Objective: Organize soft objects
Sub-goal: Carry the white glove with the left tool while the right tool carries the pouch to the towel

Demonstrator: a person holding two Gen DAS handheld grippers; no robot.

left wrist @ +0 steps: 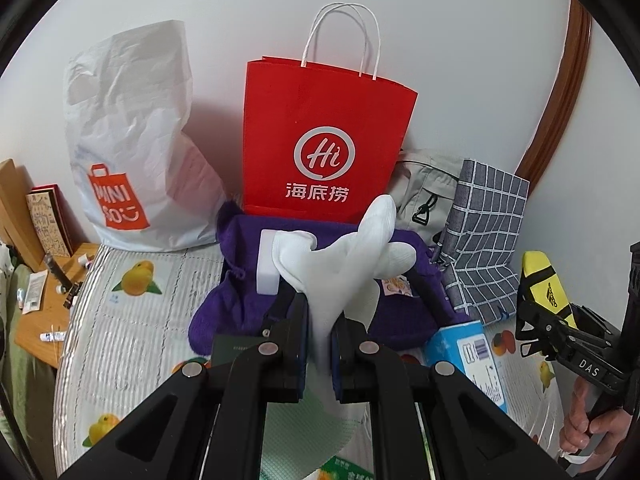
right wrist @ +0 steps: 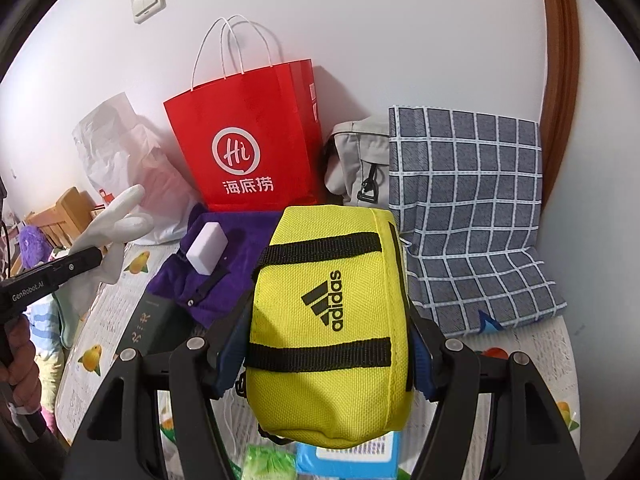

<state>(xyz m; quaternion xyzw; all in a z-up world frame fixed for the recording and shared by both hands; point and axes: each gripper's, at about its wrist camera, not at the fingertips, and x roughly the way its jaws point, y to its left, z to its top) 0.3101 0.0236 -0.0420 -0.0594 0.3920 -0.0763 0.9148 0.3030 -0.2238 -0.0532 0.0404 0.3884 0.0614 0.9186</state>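
Right now both hands are loaded: the left gripper (left wrist: 320, 344) has its fingers pinched tight on a white glove (left wrist: 344, 264), limp and ribbed, its fingers flopping up and outward, while the right gripper (right wrist: 326, 344) has its fingers spread wide and clamped on the two sides of a yellow Adidas pouch (right wrist: 332, 328), a coarse woven nylon bag with black webbing straps. Both are carried above a table covered in a quilted cloth (left wrist: 132, 320) printed with oranges. Farther off, a purple knitted fabric (left wrist: 236, 304) lies with a white rectangular block (left wrist: 267, 264) on it, and beyond that a stiff red paper bag (left wrist: 324, 144) stands against the wall, with a crinkled white Miniso plastic bag (left wrist: 132, 152) to its left and a grey checked cloth bag (right wrist: 468, 208) to its right. I'd worry about the glove: it is held by a thin fold only, so a quick swing could slide it free. The pouch is squashy, and its rounded sides may let it rotate or slip downward if the squeeze eases. The paper bag could tip if nudged.
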